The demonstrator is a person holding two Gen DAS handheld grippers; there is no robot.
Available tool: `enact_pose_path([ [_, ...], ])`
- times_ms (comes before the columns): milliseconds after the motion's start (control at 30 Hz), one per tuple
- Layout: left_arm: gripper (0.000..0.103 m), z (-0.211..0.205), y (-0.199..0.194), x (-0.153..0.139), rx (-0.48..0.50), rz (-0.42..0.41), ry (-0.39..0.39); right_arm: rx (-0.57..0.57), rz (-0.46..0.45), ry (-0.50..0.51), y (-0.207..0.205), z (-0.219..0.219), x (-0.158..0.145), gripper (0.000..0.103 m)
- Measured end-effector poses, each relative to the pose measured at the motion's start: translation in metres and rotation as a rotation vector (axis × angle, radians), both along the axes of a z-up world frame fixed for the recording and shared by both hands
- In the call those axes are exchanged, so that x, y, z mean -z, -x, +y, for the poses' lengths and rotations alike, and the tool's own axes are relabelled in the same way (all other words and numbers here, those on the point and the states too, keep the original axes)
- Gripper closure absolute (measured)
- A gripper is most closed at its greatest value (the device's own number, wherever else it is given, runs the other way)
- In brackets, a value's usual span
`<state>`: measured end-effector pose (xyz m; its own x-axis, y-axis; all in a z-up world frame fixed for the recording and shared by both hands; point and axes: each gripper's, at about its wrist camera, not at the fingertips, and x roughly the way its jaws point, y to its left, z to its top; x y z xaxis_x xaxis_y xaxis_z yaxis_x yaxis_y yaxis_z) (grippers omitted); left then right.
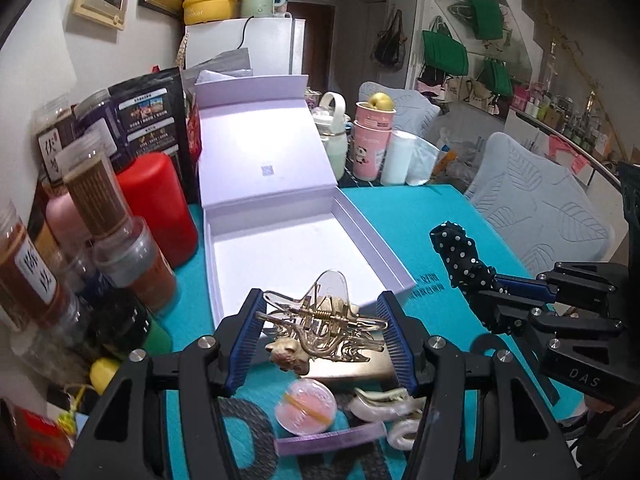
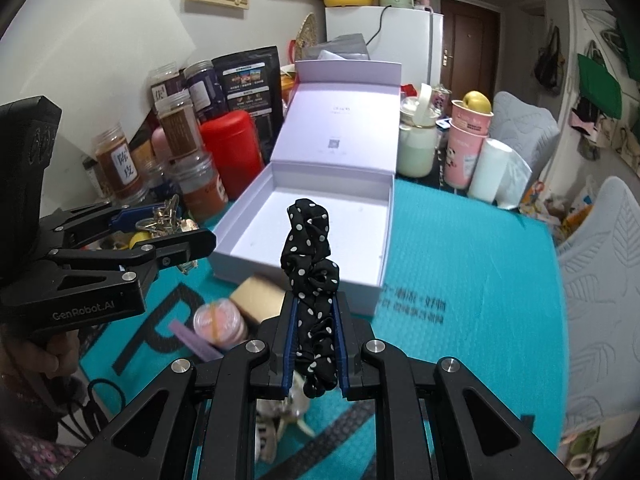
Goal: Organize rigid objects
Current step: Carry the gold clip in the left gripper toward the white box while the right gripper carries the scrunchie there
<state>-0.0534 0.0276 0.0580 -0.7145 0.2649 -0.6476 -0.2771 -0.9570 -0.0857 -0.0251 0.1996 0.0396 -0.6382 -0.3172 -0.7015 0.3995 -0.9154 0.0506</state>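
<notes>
My left gripper (image 1: 322, 334) holds a gold and clear hair claw (image 1: 320, 320) between its blue fingers (image 1: 250, 338), which press on the clip's two ends just above the near edge of the open white box (image 1: 256, 216). My right gripper (image 2: 316, 344) has its fingers (image 2: 289, 344) clamped tight on a black polka-dot scrunchie (image 2: 310, 264), which stands up from the grip in front of the box (image 2: 360, 240), over its near wall. The box sits on the teal mat (image 1: 400, 208) covering the counter, lid propped open behind it.

Below my left gripper lie a round pink case with a yellow band (image 1: 306, 404), a purple comb (image 1: 332, 438), a cream hair clip (image 1: 384, 402) and a tan block (image 1: 352, 366). Spice jars (image 1: 100, 200) and a red canister (image 1: 156, 208) crowd the mat's left side. Pink paper cups (image 1: 370, 144) topped with a yellow-green fruit (image 1: 380, 101) stand behind the box, to its right.
</notes>
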Motion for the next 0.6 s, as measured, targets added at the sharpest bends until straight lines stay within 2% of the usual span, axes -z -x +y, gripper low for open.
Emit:
enact_pose_path([
  [333, 0.046, -0.004, 0.041, -0.016, -0.008, 0.020, 0.012, -0.021, 0.024, 0.007, 0.043, 0.000, -0.014, 0.087],
  [600, 0.046, 0.000, 0.077, -0.023, 0.002, 0.027, 0.040, -0.028, 0.007, 0.021, 0.079, 0.000, -0.019, 0.087],
])
